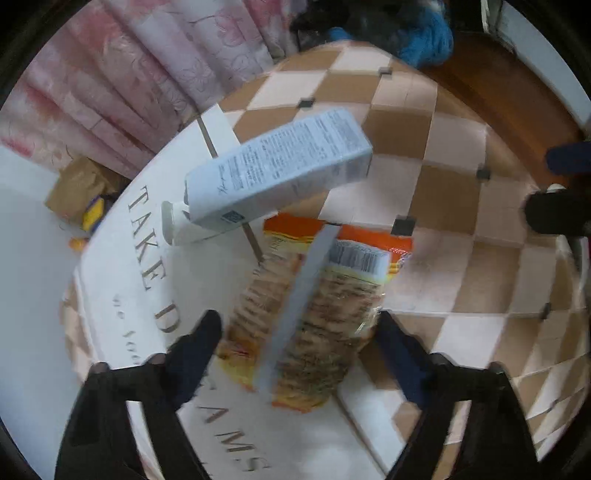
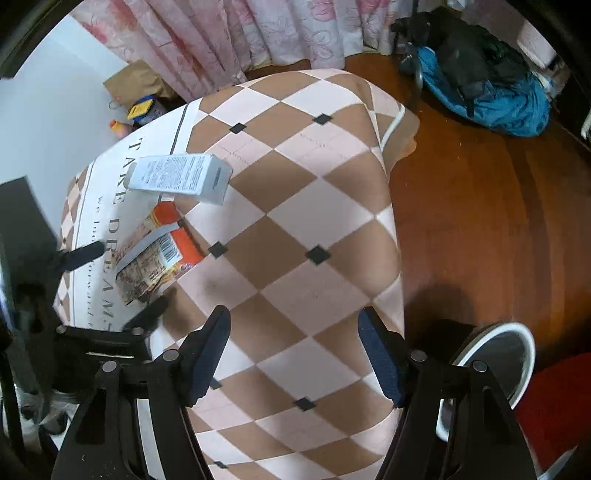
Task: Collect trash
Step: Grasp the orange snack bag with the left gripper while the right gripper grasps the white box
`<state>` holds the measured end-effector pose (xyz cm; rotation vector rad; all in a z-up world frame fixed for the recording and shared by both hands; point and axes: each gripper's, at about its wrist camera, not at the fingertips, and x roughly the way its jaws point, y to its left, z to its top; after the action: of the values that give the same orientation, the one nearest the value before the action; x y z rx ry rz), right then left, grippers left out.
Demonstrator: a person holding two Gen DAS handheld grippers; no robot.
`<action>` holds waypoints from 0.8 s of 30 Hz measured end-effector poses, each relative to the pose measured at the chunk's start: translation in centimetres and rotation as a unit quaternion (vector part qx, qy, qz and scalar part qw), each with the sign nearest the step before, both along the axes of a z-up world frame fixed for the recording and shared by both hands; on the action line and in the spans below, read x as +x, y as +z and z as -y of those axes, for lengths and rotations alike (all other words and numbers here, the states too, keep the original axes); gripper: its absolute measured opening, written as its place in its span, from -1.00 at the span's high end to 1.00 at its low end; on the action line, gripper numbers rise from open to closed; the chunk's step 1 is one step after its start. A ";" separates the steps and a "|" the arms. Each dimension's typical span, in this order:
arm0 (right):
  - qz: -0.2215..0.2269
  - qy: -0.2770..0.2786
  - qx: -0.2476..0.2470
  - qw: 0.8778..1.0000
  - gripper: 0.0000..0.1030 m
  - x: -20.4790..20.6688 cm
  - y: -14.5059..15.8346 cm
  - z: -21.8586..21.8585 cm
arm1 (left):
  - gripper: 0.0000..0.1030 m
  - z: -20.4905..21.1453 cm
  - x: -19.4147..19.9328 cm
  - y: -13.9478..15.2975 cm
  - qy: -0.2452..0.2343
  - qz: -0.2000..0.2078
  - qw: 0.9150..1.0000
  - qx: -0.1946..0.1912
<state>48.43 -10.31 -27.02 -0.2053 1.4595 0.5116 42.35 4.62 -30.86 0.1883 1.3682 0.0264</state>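
Note:
An orange and yellow snack wrapper [image 1: 314, 317] lies on the checkered tablecloth [image 1: 443, 206]; it also shows in the right wrist view [image 2: 155, 254]. My left gripper [image 1: 295, 332] is open, its fingers on either side of the wrapper's near end, and it shows in the right wrist view [image 2: 122, 275]. A pale blue carton [image 1: 280, 170] lies just beyond the wrapper, also in the right wrist view [image 2: 181, 179]. A white tube [image 1: 181, 225] lies under the carton. My right gripper [image 2: 295, 332] is open and empty above the cloth.
A bin with a white rim [image 2: 517, 354] stands on the wooden floor [image 2: 480, 206] at the right of the table. Pink curtains [image 2: 258, 33] hang behind. A brown paper bag [image 2: 133, 79] and a blue bundle [image 2: 491, 99] lie on the floor.

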 end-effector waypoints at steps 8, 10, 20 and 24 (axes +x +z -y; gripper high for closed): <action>0.020 0.056 -0.016 0.998 -0.46 2.7 1.0 -4.0 | 0.43 -6.7 -5.3 2.7 0.225 0.049 0.970 -0.076; 0.032 0.084 -0.019 0.996 -0.51 3.1 1.2 -6.2 | 0.44 -8.1 -7.3 3.1 0.271 0.069 0.957 -0.070; 0.111 0.239 -0.092 0.960 -0.55 2.3 -0.1 -18.5 | 0.44 -10.4 -13.1 2.7 0.374 0.092 0.922 -0.044; 0.106 0.252 -0.120 0.954 -0.54 2.4 -1.8 -20.6 | 0.44 -10.6 -13.1 2.3 0.377 0.096 0.920 -0.040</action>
<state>50.79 10.30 -28.85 -0.8168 1.2516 0.6970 29.26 15.17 -28.60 -0.4122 1.1719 0.6185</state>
